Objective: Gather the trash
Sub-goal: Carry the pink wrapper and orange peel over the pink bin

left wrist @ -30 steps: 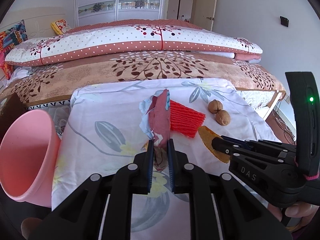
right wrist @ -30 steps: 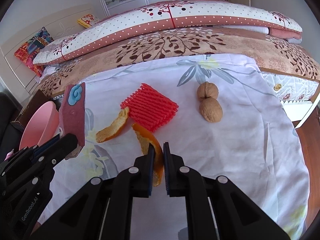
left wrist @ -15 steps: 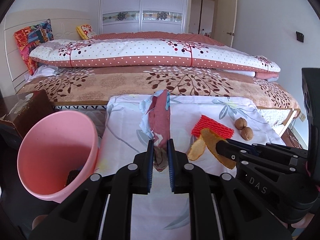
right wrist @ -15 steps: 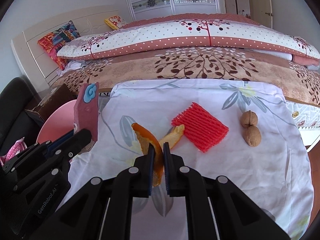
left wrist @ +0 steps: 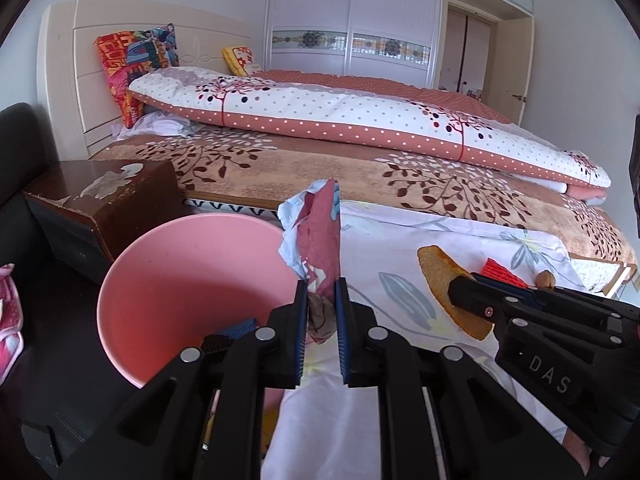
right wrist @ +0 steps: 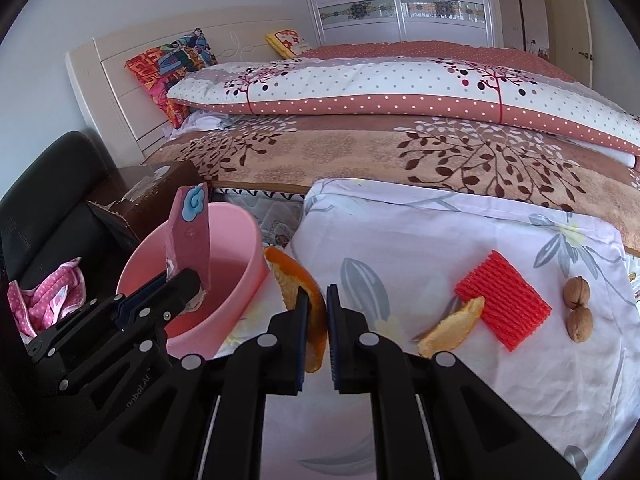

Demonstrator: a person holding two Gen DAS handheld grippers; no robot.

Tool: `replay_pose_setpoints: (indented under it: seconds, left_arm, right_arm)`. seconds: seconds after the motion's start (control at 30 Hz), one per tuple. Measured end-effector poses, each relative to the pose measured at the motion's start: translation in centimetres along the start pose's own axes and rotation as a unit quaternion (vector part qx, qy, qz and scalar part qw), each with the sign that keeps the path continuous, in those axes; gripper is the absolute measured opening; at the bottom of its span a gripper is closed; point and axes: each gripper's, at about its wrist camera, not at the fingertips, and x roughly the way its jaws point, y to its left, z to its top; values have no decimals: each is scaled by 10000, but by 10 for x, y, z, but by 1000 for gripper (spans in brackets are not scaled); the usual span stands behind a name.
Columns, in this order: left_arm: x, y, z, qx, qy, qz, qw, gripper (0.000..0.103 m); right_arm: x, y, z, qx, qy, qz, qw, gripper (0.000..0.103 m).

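Left claw (left wrist: 322,312) clenched on a maroon snack wrapper (left wrist: 320,236), crinkled foil, pale blue torn edge, standing upright between the blue-lined black fingers; in the right view it hangs over the near rim of the pink bin (right wrist: 236,240), a blue cloud print at its top. Right claw (right wrist: 316,320) clenched on a curved orange peel (right wrist: 298,284), glossy orange outside, pale pith inside, held just beside the bin's right wall at the tabletop's left edge. Pink bin (left wrist: 176,280) is smooth round plastic, tilted open toward the camera, dark scraps at its bottom. Tabletop (right wrist: 420,240) covered in white cloth with grey leaf print. On it a second orange peel (right wrist: 452,328), boat-shaped, touching a red foam fruit net (right wrist: 504,304), ribbed mesh, flat rectangle. Two walnuts (right wrist: 578,314) just right of the net, wrinkled brown shells, touching each other. Left of the bin a dark brown box (left wrist: 104,196) with a worn top. Behind everything the bed (left wrist: 360,168) with tan leaf blanket and dotted white quilt
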Motion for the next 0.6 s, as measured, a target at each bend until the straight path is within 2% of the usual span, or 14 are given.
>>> replay_pose_setpoints:
  seconds: [0.6]
  left_arm:
    - [15, 73, -7, -646, 318, 729, 9947, 13]
  right_arm:
    - [49, 73, 19, -521, 211, 471, 9973, 9]
